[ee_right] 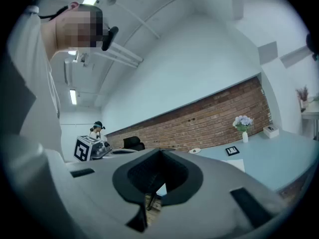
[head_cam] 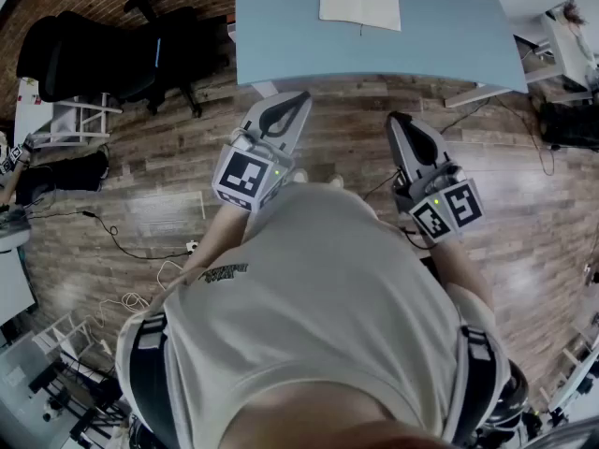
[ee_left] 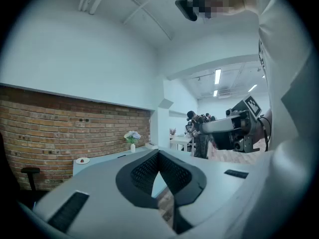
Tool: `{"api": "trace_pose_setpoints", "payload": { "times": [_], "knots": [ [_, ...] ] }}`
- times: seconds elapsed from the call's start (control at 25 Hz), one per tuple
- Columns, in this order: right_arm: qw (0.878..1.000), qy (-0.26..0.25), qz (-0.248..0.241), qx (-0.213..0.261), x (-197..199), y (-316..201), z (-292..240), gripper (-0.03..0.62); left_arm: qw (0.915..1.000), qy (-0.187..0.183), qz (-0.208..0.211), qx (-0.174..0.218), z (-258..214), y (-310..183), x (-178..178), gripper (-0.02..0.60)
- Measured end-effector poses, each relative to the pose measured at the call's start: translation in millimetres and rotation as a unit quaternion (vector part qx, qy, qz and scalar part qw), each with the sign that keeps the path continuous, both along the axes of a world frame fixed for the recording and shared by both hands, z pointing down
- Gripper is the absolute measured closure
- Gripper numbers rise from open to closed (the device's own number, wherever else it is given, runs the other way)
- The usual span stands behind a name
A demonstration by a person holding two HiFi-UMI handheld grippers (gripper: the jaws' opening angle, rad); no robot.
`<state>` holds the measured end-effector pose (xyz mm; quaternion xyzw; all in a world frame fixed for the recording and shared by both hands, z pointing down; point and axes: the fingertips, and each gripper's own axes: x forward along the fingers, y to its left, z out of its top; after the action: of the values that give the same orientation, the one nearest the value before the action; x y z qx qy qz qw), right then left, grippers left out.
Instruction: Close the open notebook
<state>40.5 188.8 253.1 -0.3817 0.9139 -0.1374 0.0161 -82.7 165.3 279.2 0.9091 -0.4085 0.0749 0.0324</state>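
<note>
Notebook [head_cam: 360,5] open flat, well back from the surface's [head_cam: 281,40] near edge; left gripper [head_cam: 301,99] and right gripper [head_cam: 397,120] short of it, jaws together, empty. I aim to hook one cover's outer edge.
</note>
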Motion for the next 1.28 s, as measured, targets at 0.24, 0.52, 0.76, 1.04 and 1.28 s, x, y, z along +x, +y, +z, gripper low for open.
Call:
{"api": "trace_pose_setpoints", "payload": {
  "times": [0.24, 0.52, 0.76, 1.04, 1.28],
  "knots": [
    [1.0, -0.001, 0.0, -0.002, 5, 1, 2, 0.594, 1.0, -0.003, 0.004, 0.006, 4, 0, 5, 0.571],
    [1.0, -0.006, 0.005, -0.006, 19, 4, 7, 0.592, 1.0, -0.002, 0.004, -0.001, 10, 3, 16, 0.571],
    [1.0, -0.013, 0.012, -0.009, 40, 7, 11, 0.592, 1.0, -0.002, 0.004, 0.001, 13, 7, 33, 0.571],
    [1.0, -0.022, 0.015, -0.012, 60, 11, 16, 0.592, 1.0, -0.007, 0.0, -0.001, 15, 14, 51, 0.571],
    [1.0, -0.024, 0.017, -0.01, 67, 11, 11, 0.592, 0.9999, -0.012, -0.001, -0.002, 11, 14, 59, 0.571]
  ]
}}
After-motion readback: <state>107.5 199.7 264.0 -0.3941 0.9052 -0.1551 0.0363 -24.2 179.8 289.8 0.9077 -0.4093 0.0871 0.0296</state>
